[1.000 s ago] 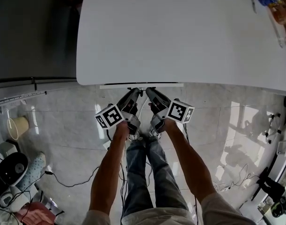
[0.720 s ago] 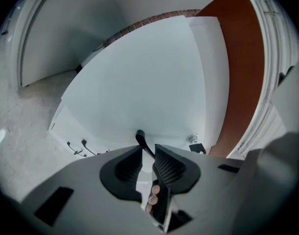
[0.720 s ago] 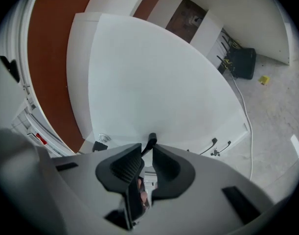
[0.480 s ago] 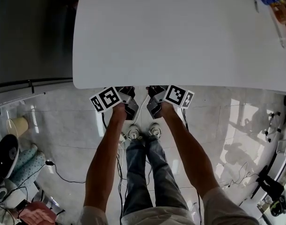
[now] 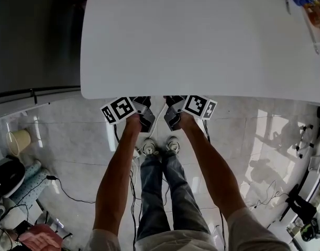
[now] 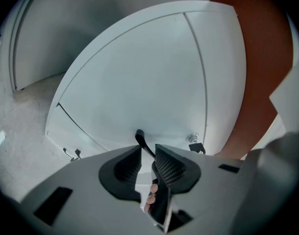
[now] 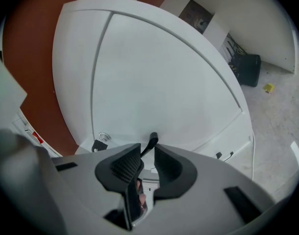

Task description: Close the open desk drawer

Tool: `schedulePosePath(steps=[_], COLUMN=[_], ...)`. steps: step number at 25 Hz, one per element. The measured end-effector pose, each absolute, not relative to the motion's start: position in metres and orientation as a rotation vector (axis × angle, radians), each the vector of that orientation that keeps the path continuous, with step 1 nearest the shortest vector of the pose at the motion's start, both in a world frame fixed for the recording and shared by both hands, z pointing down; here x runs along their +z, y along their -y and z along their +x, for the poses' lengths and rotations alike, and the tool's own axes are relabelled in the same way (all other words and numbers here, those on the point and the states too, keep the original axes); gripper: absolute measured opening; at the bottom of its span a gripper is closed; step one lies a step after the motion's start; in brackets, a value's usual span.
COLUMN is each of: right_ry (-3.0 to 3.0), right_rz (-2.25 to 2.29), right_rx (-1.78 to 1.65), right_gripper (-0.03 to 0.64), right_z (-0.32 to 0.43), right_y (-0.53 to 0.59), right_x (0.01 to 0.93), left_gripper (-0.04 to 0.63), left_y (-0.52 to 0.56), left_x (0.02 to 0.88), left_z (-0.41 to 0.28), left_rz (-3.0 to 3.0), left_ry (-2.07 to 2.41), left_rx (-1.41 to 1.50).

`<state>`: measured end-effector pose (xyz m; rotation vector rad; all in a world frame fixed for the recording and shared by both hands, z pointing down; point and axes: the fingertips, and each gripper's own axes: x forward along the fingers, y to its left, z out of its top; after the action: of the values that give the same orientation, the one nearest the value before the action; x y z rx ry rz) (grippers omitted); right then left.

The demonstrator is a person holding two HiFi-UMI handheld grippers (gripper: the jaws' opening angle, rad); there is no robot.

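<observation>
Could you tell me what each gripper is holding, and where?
Nothing: the left gripper and right gripper have jaws opening, not pressing the thin black bar between them.

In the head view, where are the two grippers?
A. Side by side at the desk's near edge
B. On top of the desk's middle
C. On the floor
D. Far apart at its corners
A: the left gripper and right gripper sit close together at the white desk's near edge; their fingers are opening, a thin black bar between each pair.

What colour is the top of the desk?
White desk top, best in the head view.
</observation>
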<state>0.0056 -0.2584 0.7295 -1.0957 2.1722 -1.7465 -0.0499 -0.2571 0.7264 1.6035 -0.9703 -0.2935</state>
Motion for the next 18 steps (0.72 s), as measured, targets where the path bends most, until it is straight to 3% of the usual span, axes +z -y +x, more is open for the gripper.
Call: schedulePosePath(steps=[2, 4, 12, 14, 16, 18], right_ry=[-2.154, -2.143, -2.169, -2.177, -2.198, -2.232], right_rz=[-1.065, -1.032, -1.054, -1.068, -1.101, -1.123], right_rx=[-1.744, -1.749, -1.800, -1.796, -1.777, -1.747], right_gripper=[0.100, 0.192, 0.190, 0.164, 0.073, 0.027], right_z=[0.004, 0.001, 0.003, 0.004, 0.006, 0.006], right_y=[0.259, 0.256, 0.211, 0.206, 0.203, 0.198], right_x=[0.729, 0.727, 0.736, 0.737, 0.737, 0.734], left_gripper=[0.094, 0.095, 0.095, 0.093, 0.084, 0.045], left_y=[0.257, 0.252, 0.207, 0.203, 0.200, 0.196], left_x=[0.726, 0.728, 0.742, 0.743, 0.742, 0.740], left_z=[-0.049, -0.047, -0.045, -0.047, -0.047, -0.048], left_rz=[1.615, 1.633, 1.592, 1.594, 1.596, 1.605], left_ry=[0.979, 0.982, 0.992, 1.007, 1.007, 1.020], left_rx=[-0.296, -0.273, -0.230, -0.226, -0.230, -0.225])
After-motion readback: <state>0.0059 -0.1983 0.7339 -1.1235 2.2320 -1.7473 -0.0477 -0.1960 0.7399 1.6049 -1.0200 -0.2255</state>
